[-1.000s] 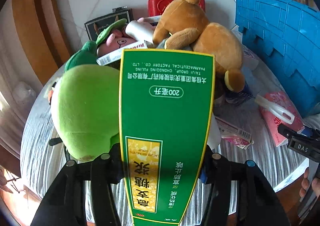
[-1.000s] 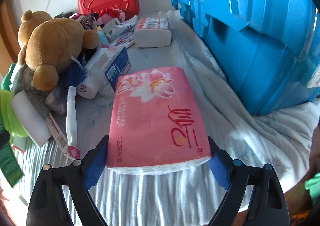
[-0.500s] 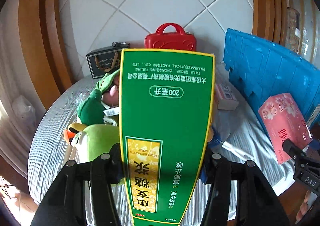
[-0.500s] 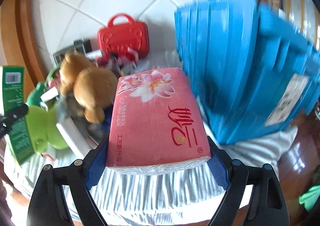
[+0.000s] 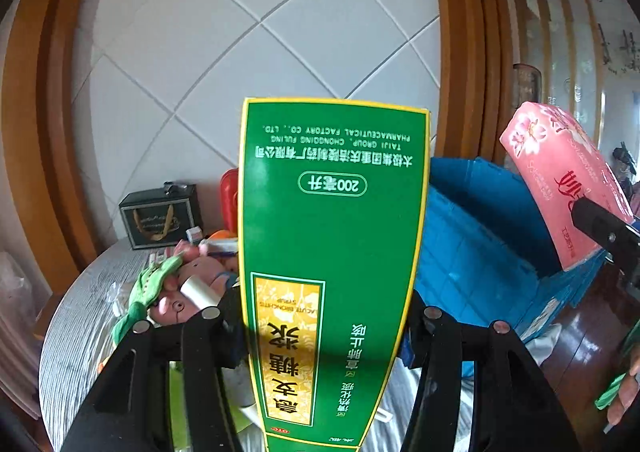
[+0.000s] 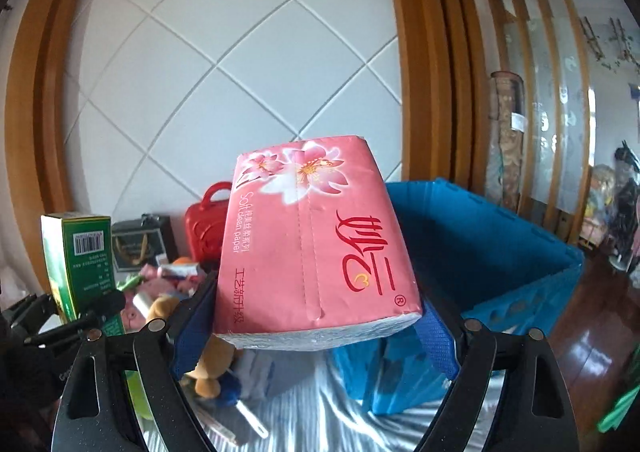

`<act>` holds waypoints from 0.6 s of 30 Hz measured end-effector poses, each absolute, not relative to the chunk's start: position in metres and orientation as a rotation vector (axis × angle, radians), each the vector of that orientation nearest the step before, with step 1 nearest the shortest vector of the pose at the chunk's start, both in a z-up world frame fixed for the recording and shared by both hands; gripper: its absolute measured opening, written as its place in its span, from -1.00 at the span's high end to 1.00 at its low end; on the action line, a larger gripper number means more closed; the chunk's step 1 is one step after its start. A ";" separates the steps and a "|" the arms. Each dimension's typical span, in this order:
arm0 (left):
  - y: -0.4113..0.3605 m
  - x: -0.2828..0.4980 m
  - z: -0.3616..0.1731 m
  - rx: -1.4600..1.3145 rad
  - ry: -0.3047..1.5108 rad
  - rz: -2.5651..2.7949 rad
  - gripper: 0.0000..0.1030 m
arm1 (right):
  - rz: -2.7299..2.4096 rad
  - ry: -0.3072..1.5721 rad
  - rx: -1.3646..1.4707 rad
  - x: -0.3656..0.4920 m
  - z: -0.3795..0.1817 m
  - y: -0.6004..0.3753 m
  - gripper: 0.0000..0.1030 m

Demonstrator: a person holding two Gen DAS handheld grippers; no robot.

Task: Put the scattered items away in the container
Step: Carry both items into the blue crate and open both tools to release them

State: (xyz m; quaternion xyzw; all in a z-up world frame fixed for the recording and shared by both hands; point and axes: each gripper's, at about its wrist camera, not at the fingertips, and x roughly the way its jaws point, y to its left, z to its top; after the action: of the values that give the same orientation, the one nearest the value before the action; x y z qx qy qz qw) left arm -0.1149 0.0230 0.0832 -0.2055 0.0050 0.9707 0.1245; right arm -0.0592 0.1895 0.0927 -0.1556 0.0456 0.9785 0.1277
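Note:
My left gripper (image 5: 320, 316) is shut on a tall green medicine box (image 5: 332, 236) and holds it high above the table. The box also shows at the left of the right wrist view (image 6: 78, 256). My right gripper (image 6: 316, 326) is shut on a pink tissue pack (image 6: 312, 240), raised near the rim of the open blue crate (image 6: 500, 252). The pack (image 5: 560, 180) hangs over the crate (image 5: 472, 248) in the left wrist view.
On the round grey-clothed table (image 5: 80, 312) lie a pink plush (image 5: 188, 288), a brown teddy bear (image 6: 208, 364), a red toy case (image 6: 202, 228), a dark gift box (image 5: 160, 216) and small packets. A tiled wall stands behind; wooden floor at right.
Both grippers have risen with their loads. The tissue pack now sits level with the crate's rim, and the crate's inside has come into view.

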 end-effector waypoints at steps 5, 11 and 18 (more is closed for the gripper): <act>0.099 -0.147 0.141 -0.492 0.008 2.773 -0.04 | 2.791 0.085 -0.377 -0.073 0.135 0.254 -0.72; 0.222 -0.232 0.198 -0.625 -0.130 2.649 -0.04 | 2.760 0.021 -0.416 -0.130 0.177 0.374 -0.72; 0.373 -0.366 0.149 -1.180 -0.127 2.526 -0.04 | 2.698 0.008 -0.766 -0.256 0.158 0.515 -0.72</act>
State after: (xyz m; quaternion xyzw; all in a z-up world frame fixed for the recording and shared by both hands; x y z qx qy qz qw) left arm -0.3662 0.3734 0.1486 -0.4164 -0.0448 0.8912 0.1743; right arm -0.2560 0.5148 0.1579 -0.2693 0.0028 0.9483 0.1678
